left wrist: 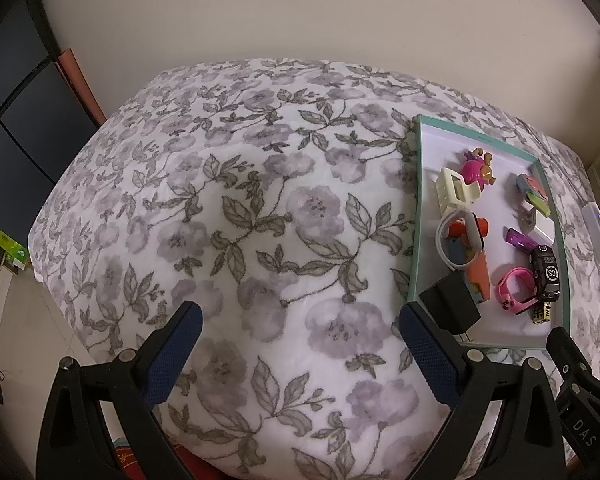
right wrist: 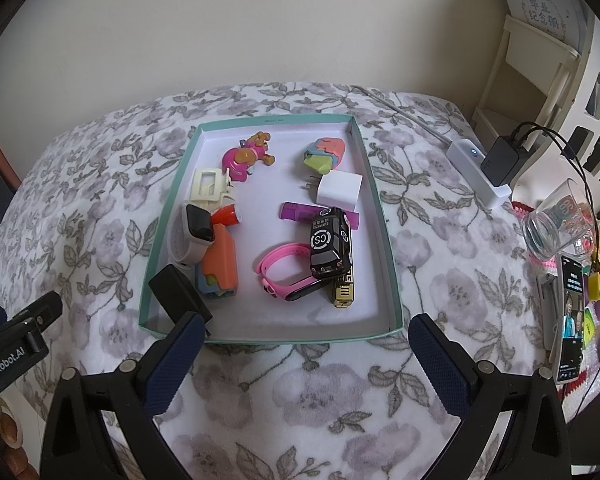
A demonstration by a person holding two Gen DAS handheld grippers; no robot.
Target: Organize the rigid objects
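Note:
A teal-rimmed shallow box (right wrist: 394, 280) lies on the floral blanket and holds several small items: a black toy car (right wrist: 331, 242), a pink watch band (right wrist: 288, 274), a purple tube (right wrist: 300, 211), a white charger cube (right wrist: 339, 189), a white smartwatch (right wrist: 198, 232), a black adapter (right wrist: 178, 292) and a pink figure (right wrist: 246, 156). My right gripper (right wrist: 304, 356) is open and empty just before the box's near rim. My left gripper (left wrist: 300, 336) is open and empty over bare blanket, left of the box (left wrist: 414, 216).
Right of the box are a white power strip (right wrist: 478, 168) with a black plug, a glass jar (right wrist: 556, 224), a phone (right wrist: 570, 320) and cables. A wall runs behind the bed. The blanket (left wrist: 220, 200) spreads wide to the left.

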